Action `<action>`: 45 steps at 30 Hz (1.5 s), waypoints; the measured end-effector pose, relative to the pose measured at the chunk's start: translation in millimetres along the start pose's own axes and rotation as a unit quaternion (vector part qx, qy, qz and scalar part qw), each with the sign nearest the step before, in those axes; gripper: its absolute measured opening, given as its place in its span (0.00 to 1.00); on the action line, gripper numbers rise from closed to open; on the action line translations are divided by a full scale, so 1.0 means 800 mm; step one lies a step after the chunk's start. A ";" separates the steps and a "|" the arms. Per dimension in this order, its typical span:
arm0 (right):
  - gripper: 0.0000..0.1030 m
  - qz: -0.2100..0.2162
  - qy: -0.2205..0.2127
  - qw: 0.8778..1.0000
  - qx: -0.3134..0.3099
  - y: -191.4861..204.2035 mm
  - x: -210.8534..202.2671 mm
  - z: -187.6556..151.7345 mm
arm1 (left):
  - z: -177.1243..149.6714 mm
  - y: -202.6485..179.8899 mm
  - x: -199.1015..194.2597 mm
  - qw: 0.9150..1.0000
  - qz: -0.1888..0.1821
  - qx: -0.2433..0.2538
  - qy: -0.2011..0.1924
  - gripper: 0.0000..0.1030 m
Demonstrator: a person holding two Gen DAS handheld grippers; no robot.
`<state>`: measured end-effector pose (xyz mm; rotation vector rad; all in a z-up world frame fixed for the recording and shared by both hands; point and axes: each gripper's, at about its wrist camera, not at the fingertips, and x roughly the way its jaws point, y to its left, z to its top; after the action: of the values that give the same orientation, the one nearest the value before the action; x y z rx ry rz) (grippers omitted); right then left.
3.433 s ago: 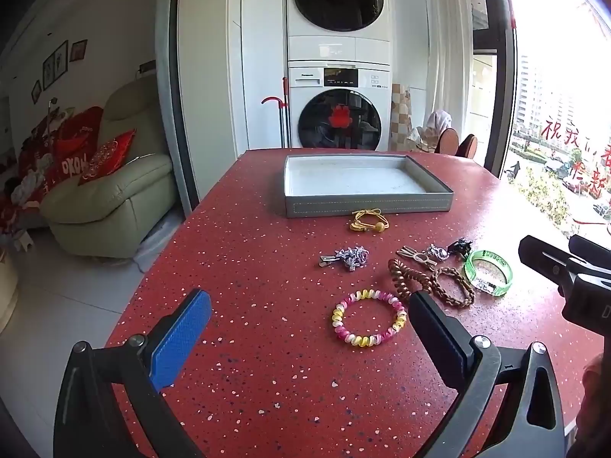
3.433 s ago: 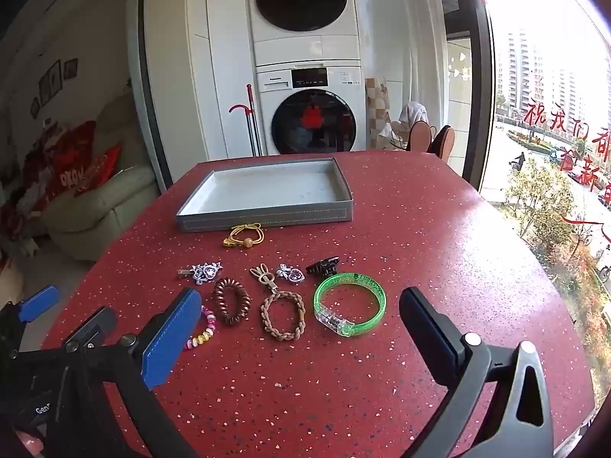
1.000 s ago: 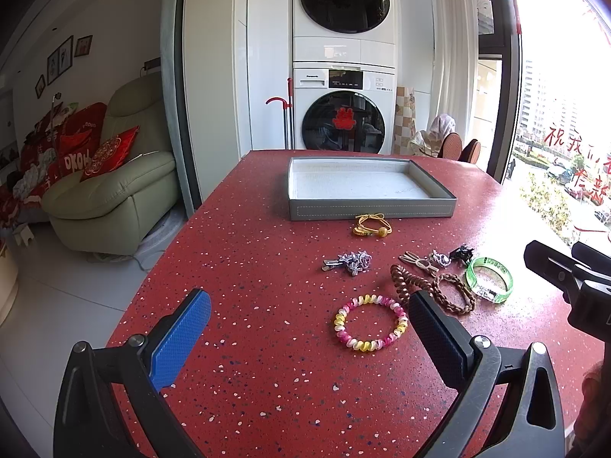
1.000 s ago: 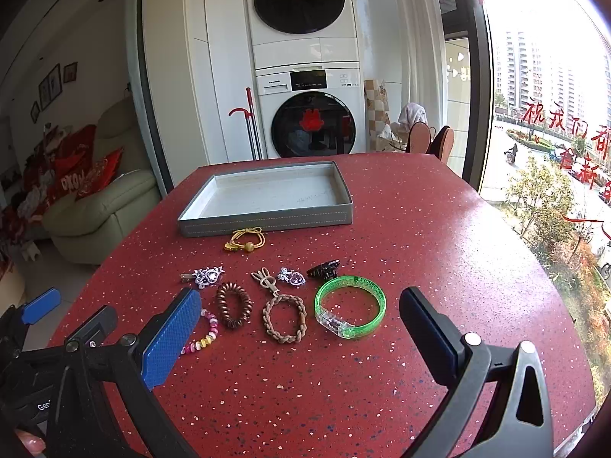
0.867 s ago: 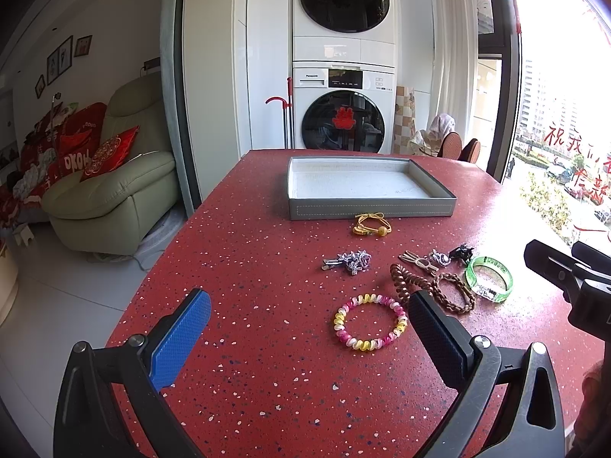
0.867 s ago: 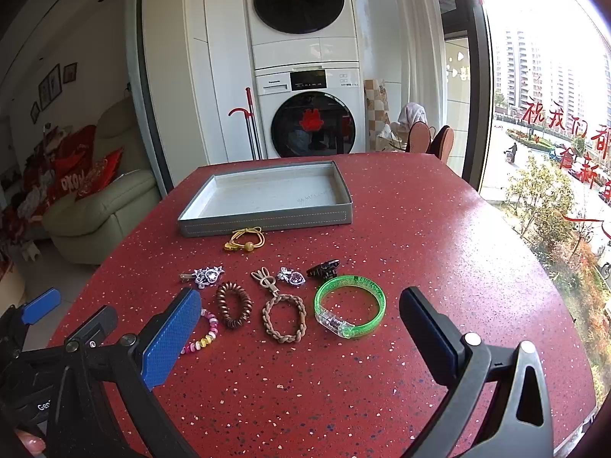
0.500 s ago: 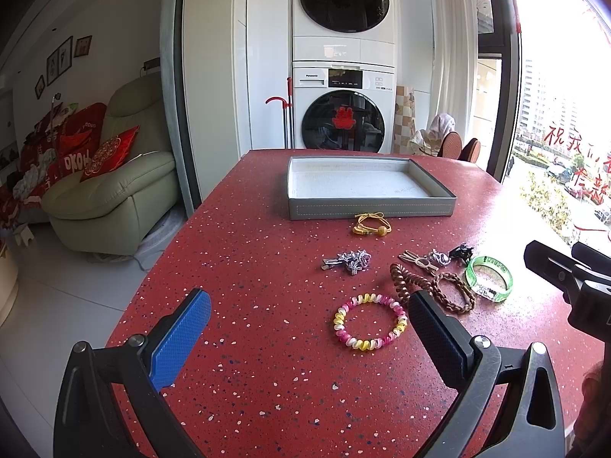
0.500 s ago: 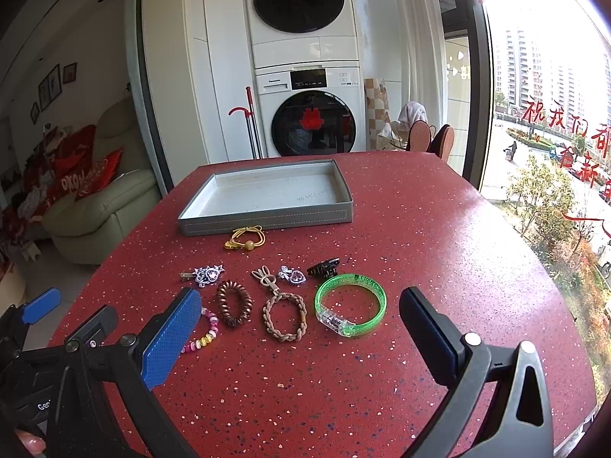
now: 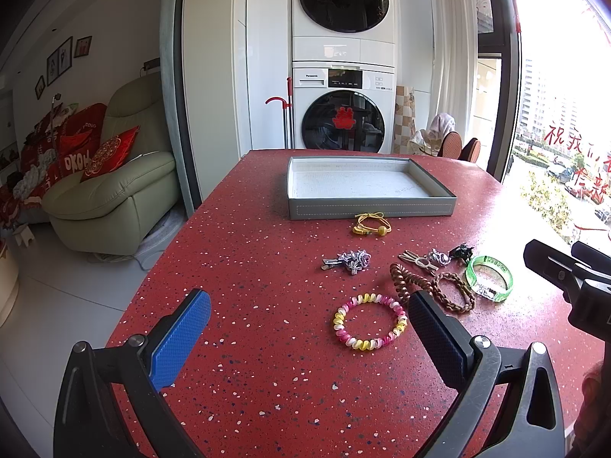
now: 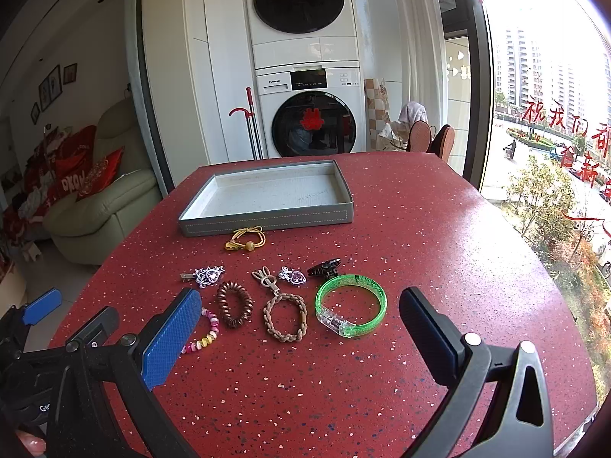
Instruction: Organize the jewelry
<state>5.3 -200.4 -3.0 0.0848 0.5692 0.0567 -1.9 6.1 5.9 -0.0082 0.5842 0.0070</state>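
An empty grey tray (image 9: 370,212) (image 10: 267,219) sits far across the red table. In front of it lie a yellow hair tie (image 10: 246,238), a silver clip (image 10: 206,274), a brown coil tie (image 10: 233,309), a braided bracelet (image 10: 284,316), a green bangle (image 10: 351,305), a black claw clip (image 10: 324,267) and a pink-yellow coil bracelet (image 9: 369,320). My left gripper (image 9: 307,305) hovers open just before the pink-yellow bracelet. My right gripper (image 10: 301,299) hovers open before the braided bracelet and bangle. Neither holds anything.
The red speckled table (image 10: 439,236) has bare surface to the right of the jewelry and at the near edge. Stacked washing machines (image 9: 343,122) stand behind it, a green sofa (image 9: 114,187) to the left, and a large window (image 10: 553,114) to the right.
Both grippers have only drifted slightly and stay open. The tray and the jewelry lie where they were.
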 end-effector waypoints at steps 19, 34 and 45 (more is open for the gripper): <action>1.00 -0.001 0.008 1.000 0.005 -0.006 0.007 0.000 | -0.006 -0.001 0.005 1.000 -0.004 0.005 0.011 1.00; 1.00 -0.069 0.134 0.986 0.066 -0.103 0.093 0.019 | 0.009 0.020 0.101 0.990 -0.051 0.013 0.134 1.00; 0.75 -0.076 0.226 0.970 0.041 -0.107 0.165 0.000 | 0.004 -0.008 0.152 0.978 -0.080 0.048 0.188 1.00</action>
<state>118.7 -275.6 -81.9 0.1102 1.0322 -0.1004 101.5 0.4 -58.8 0.0379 0.9610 -0.1829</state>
